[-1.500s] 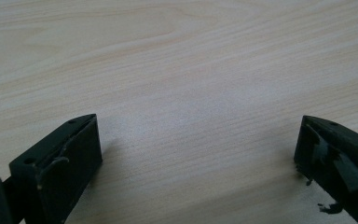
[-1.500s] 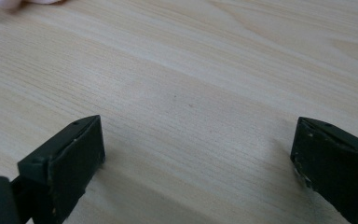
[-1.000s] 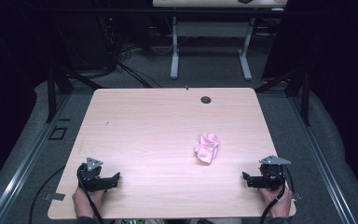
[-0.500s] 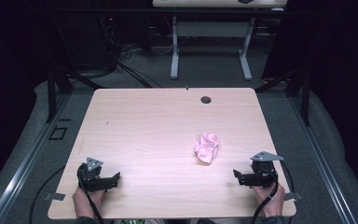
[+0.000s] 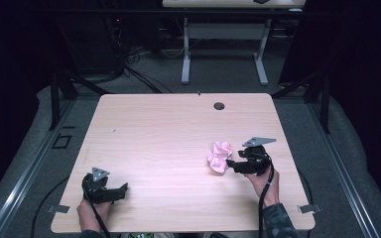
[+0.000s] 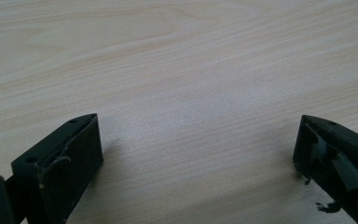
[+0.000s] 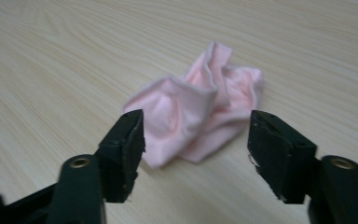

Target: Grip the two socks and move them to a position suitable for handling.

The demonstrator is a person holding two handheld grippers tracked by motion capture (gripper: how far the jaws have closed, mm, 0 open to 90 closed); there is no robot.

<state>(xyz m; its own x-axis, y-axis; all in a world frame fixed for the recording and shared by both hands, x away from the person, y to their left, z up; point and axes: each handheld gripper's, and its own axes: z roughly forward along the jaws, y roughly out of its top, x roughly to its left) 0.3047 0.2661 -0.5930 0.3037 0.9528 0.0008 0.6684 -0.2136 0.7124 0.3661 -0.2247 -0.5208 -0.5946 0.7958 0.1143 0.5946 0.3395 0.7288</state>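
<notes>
High view: pink cloth (image 5: pixel 220 156) lies crumpled on tabletop (image 5: pixel 168 134), near right edge. Right gripper (image 5: pixel 230 164) just beside it, jaws apart w/ cloth ahead, not pinched; they've just been closing. Left gripper (image 5: pixel 125 189) open at near-left corner.

r gripper (image 5: pixel 231 163) just beside pink cloth (image 5: pixel 220 156), l gripper (image 5: pixel 124 189) well apart.

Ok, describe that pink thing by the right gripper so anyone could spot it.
On the light wooden table, look right of centre, just ahead of the right gripper. There lies a small crumpled pink cloth, soft and bunched. It is the one loose item on the tabletop.
</notes>
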